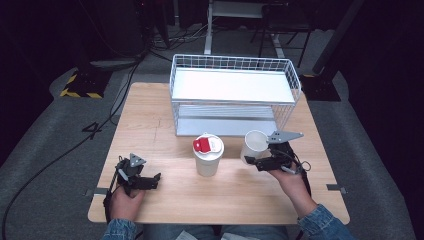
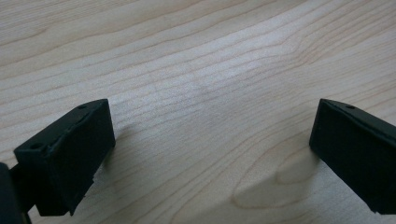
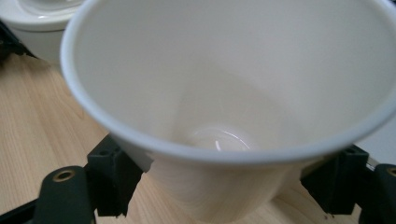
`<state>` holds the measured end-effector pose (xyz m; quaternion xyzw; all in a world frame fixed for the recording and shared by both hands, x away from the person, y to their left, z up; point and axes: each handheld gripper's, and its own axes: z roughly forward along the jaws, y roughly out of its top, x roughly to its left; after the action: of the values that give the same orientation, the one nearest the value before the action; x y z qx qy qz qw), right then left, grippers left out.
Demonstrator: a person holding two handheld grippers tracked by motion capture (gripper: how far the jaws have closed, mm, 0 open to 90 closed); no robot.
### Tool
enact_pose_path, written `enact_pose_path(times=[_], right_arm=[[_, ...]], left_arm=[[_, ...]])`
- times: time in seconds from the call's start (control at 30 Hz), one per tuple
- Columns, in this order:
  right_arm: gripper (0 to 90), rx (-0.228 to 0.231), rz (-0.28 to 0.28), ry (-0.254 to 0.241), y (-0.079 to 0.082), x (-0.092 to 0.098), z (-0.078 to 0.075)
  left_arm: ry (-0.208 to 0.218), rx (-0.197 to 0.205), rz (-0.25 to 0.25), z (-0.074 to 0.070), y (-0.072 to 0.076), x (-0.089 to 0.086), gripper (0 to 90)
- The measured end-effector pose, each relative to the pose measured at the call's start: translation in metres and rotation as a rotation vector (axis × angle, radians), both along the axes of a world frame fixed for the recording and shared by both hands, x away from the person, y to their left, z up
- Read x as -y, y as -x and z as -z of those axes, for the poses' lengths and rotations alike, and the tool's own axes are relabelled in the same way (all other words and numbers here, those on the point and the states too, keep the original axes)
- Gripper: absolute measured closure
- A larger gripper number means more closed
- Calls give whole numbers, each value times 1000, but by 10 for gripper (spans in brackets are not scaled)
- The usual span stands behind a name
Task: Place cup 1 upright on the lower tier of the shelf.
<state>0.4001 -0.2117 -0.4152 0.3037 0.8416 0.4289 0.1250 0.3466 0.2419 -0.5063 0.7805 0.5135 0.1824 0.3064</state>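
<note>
You had the right gripper (image 1: 257, 161) clamped on the empty white paper cup (image 1: 253, 145), its black jaws pressing the cup's lower wall from both sides; the cup was plain, tapered toward its base, had a rolled rim, was bare and clean inside, and was tilted with its open mouth toward the gripper's camera. It sat near the right front of the wooden table (image 1: 165, 120), just right of the lidded white cup (image 1: 208, 155) and in front of the white wire basket (image 1: 235, 92). Your left gripper (image 1: 150, 181) rested low over bare tabletop at the front left, its jaws spread apart with nothing between them.
</note>
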Motion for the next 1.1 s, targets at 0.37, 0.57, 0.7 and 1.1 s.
enact_pose_path(times=[0.37, 0.57, 0.7, 1.1], right_arm=[[230, 17, 1, 33, -28, -23, -3], [231, 26, 11, 59, -46, -35, -1], [230, 32, 29, 69, -58, -40, -1], [230, 23, 93, 59, -92, -48, 6]], left_arm=[[1, 0, -1, 0, 0, 0, 6], [1, 1, -4, 0, -1, 0, 7], [-1, 2, -6, 0, -1, 0, 6], [-1, 2, -7, 0, -1, 0, 6]])
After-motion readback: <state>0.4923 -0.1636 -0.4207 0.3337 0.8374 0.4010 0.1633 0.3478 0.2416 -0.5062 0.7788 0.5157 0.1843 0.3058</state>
